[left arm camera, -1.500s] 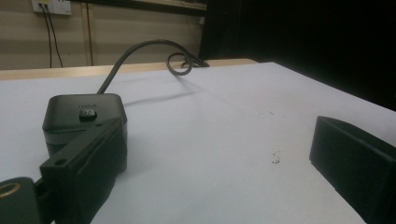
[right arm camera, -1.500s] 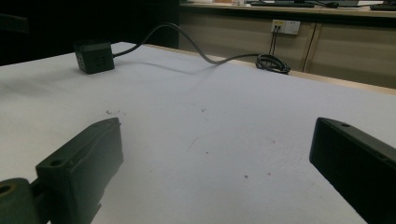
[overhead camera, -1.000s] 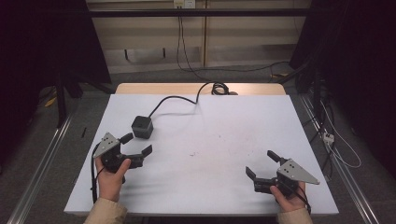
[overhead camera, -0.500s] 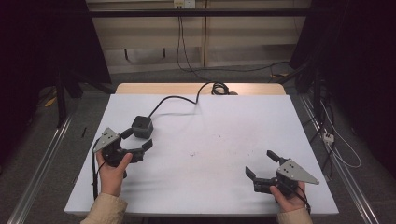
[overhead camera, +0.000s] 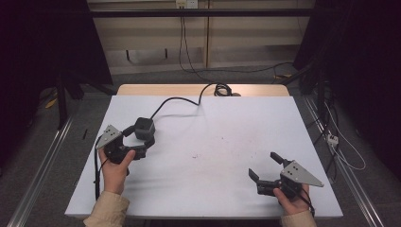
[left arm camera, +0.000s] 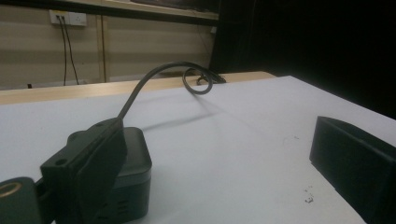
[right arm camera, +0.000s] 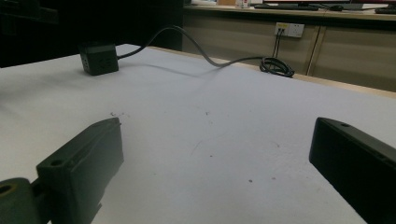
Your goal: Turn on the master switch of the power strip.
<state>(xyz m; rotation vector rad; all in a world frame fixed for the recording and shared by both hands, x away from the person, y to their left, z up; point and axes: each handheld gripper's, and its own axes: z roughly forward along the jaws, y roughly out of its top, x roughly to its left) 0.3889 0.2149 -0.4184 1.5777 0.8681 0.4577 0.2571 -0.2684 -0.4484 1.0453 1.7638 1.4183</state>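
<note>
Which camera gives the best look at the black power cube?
The high view: the power cube sits whole between the left gripper's open jaws, cord trailing away. The left gripper view has a jaw covering part of it; the right gripper view shows it small and distant.

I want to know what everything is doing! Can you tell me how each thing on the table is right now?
Left gripper: jaws open, one on each side of the cube, not closed on it.
Right gripper: jaws open, holding nothing, near the table's front edge.
Black cube: sits flat on the white table.
Cable: attached to the cube, arches up, coiled at the far edge.
</note>
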